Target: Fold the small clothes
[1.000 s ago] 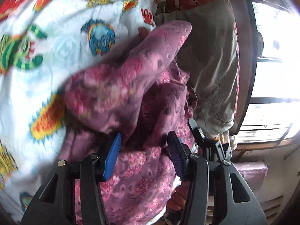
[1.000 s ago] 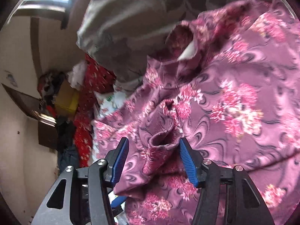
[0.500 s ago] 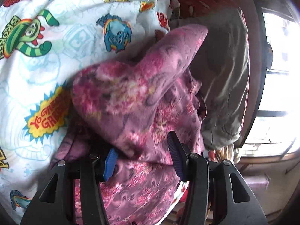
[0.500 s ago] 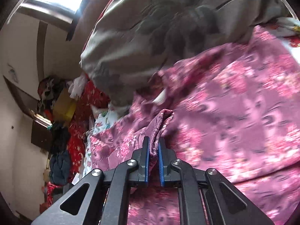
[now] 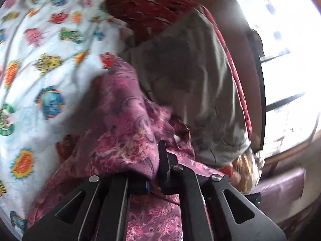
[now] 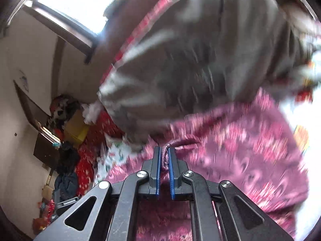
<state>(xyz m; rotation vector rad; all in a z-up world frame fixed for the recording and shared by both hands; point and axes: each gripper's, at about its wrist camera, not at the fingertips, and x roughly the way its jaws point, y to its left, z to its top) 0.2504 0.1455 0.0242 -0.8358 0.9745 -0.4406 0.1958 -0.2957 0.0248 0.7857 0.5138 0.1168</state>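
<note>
Purple floral garment (image 6: 240, 150) pinched tight in right gripper (image 6: 165, 160) — and, seemingly, bunched in closed left gripper (image 5: 154, 172).

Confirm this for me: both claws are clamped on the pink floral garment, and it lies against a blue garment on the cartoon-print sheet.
One detail is wrong: the neighbouring garment is grey, not blue, as the left wrist view shows. The rest holds: the left claw and right claw are both clamped on the pink floral garment, over the cartoon-print sheet.
</note>
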